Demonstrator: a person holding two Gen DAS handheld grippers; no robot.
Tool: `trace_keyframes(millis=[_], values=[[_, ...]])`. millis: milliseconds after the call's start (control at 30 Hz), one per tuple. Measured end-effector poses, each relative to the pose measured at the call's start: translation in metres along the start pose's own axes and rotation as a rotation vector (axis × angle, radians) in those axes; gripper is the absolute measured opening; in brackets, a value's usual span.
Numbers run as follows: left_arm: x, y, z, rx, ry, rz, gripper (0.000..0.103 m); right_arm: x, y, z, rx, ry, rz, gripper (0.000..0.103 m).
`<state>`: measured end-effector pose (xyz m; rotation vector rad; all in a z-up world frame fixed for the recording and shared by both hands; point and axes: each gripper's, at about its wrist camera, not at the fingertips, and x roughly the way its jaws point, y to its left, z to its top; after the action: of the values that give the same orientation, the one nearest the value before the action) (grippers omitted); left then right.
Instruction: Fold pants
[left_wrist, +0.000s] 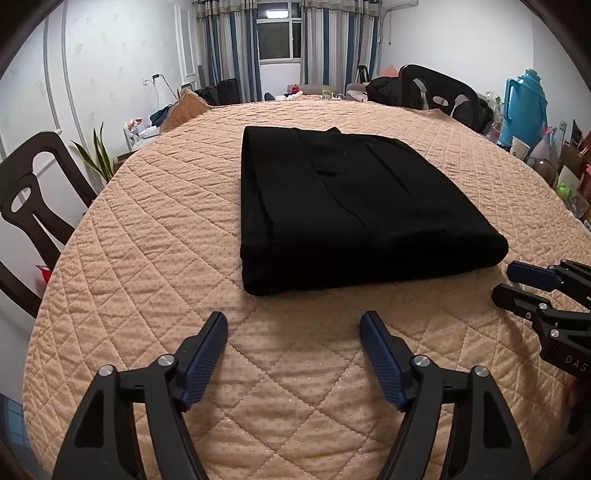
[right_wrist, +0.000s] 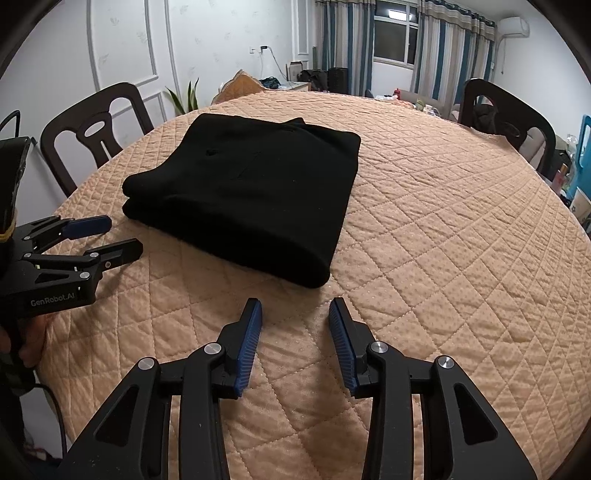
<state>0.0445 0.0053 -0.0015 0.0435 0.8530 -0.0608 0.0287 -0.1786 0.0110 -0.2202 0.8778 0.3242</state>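
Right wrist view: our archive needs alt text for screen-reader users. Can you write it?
Black pants lie folded into a compact rectangle on a peach quilted table cover. The right tongs are open and empty just short of them, with the left tongs open at the left edge.

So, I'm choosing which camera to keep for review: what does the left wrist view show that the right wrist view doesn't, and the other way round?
Only the left wrist view shows the teal thermos and the clutter beside it at the table's right edge. Only the right wrist view shows the wall air conditioner and the person's hand holding the left gripper. Both show the folded black pants lying free on the quilted tablecloth, both grippers open, and the right gripper empty.
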Motion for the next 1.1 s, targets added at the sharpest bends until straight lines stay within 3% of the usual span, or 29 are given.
trace_keyframes(millis=[733,900,1100], values=[[0.0007,0.004,-0.0011,-0.017,0.013,0.0,0.085,-0.0003,0.0011,-0.0002,0.001,0.001,0.005,0.041],[0.0009,0.0048,-0.001,-0.017,0.013,-0.002,0.085,0.0002,0.0045,0.0002,-0.017,0.006,0.016,0.048],[0.0009,0.0048,-0.0009,-0.017,0.013,-0.002,0.086,0.0004,0.0061,0.0,-0.021,0.007,0.01,0.049]])
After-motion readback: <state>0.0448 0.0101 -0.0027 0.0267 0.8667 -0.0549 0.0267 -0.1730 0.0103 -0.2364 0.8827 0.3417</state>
